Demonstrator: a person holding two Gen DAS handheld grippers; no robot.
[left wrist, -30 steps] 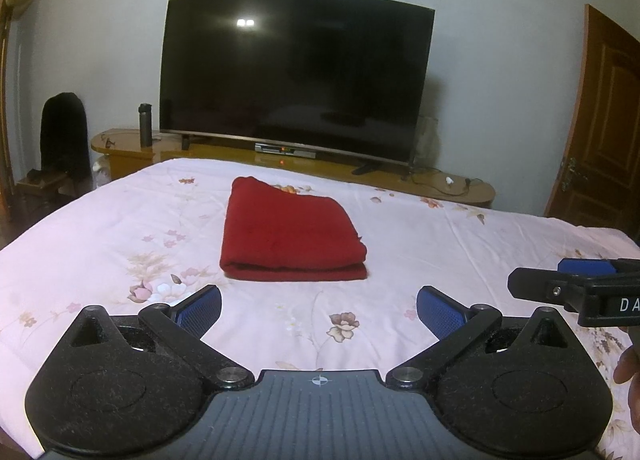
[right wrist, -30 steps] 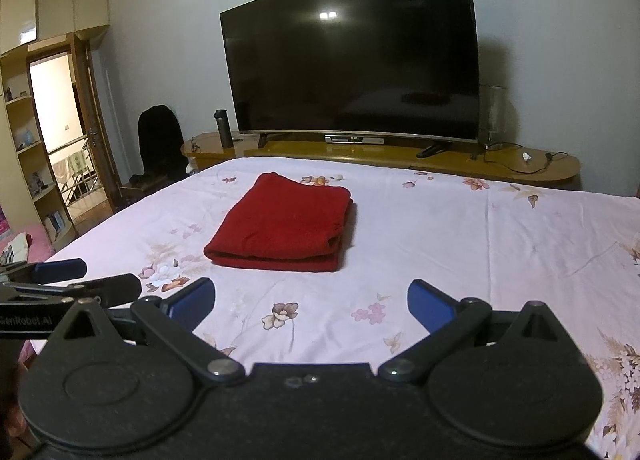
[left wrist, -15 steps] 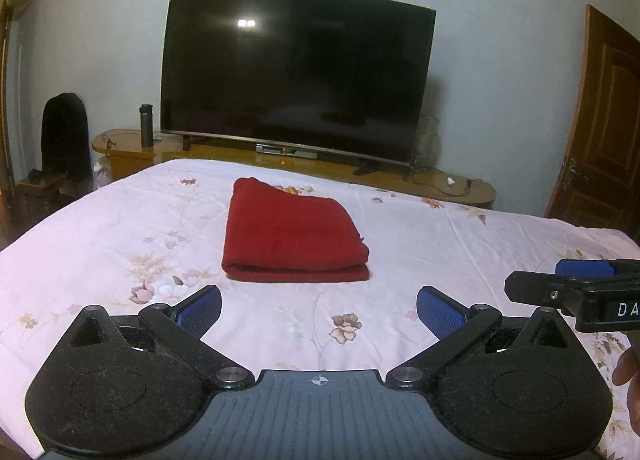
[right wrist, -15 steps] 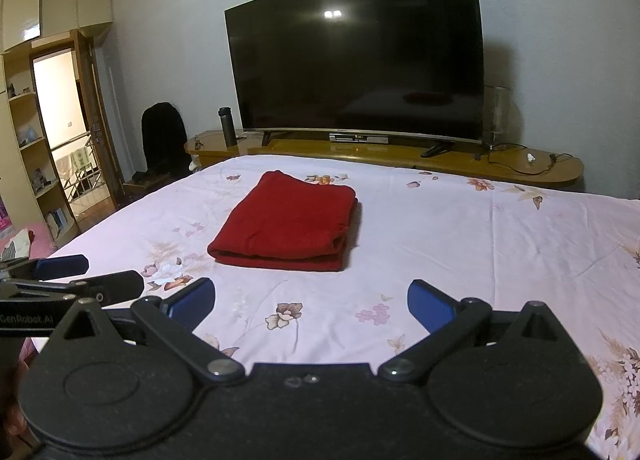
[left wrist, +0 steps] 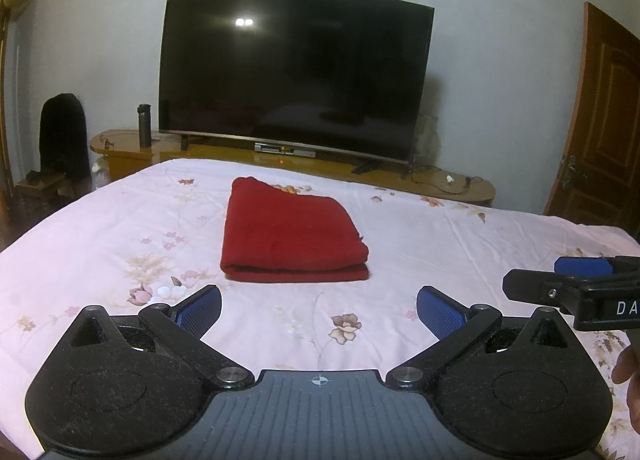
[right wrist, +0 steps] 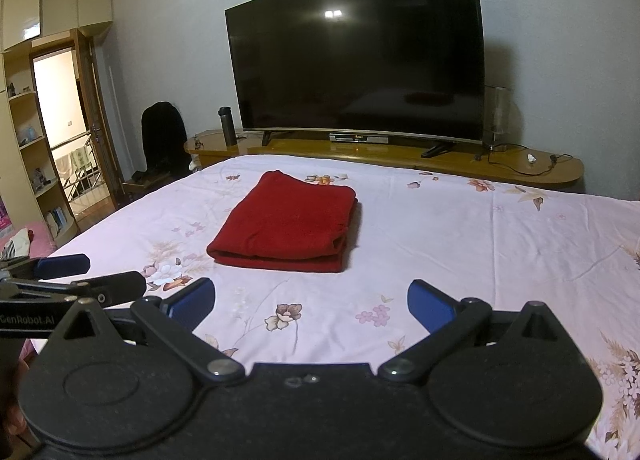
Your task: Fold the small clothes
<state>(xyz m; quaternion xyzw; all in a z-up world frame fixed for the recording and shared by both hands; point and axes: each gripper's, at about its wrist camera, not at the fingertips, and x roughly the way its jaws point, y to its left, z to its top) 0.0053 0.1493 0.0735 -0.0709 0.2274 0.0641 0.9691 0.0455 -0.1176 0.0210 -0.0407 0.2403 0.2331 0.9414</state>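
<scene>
A red garment [left wrist: 286, 234] lies folded into a thick rectangle on the pink floral bedsheet [left wrist: 460, 244]; it also shows in the right wrist view [right wrist: 286, 225]. My left gripper [left wrist: 319, 310] is open and empty, held above the sheet a little short of the garment's near edge. My right gripper [right wrist: 311, 304] is open and empty, also short of the garment, to its right. Each gripper appears at the edge of the other's view: the right gripper [left wrist: 560, 280] at the right edge, the left gripper [right wrist: 80, 276] at the left edge.
A large dark TV [left wrist: 294, 71] stands on a low wooden console [right wrist: 400, 153] past the bed's far edge, with a dark flask [left wrist: 144, 131] on it. A chair draped in black [left wrist: 64, 135] stands at far left. A wooden door [left wrist: 600, 119] is at right.
Both grippers have drifted only slightly; the garment sits a touch further right in the right wrist view. Both stay open and empty, and the garment has not moved.
</scene>
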